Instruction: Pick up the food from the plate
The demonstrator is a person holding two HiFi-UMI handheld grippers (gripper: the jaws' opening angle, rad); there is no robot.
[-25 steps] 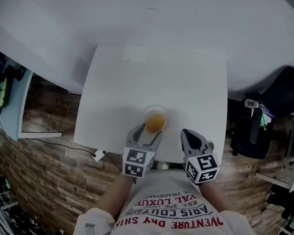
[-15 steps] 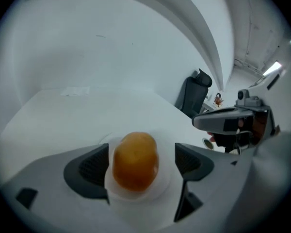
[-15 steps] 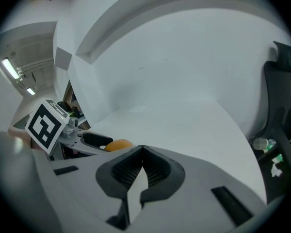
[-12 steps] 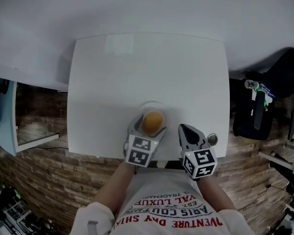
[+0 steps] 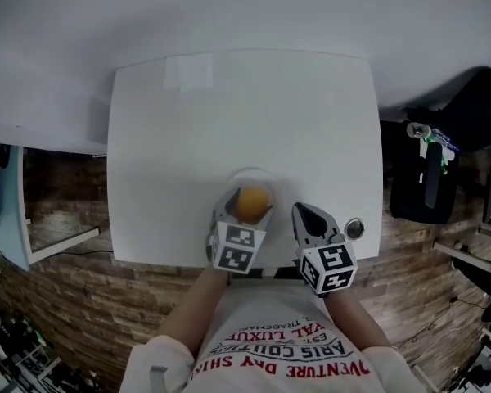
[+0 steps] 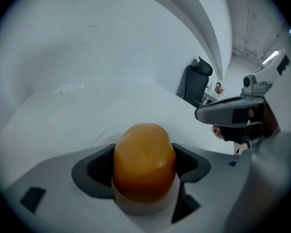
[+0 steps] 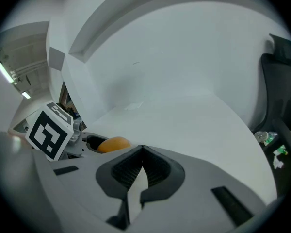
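An orange, rounded piece of food (image 5: 252, 202) sits on a small white plate (image 5: 254, 173) near the front edge of the white table (image 5: 229, 113). My left gripper (image 5: 250, 206) reaches down over the plate with the food (image 6: 144, 161) between its jaws. The jaws have just been closing, and both pads touch the food's sides. The plate's rim (image 6: 103, 139) shows faintly behind the food. My right gripper (image 5: 309, 216) hangs just right of the plate, shut and holding nothing. In the right gripper view its jaws (image 7: 141, 153) meet, with the food (image 7: 114, 143) off to their left.
A small round metal object (image 5: 354, 229) lies near the table's front right corner, beside the right gripper. A black bag or chair (image 5: 430, 187) stands off the table's right edge. A white wall runs behind the table, and the floor is wood.
Both grippers have come down toward the table. The left gripper's jaws spread wider and now sit around the food on the plate. The right gripper stays shut.
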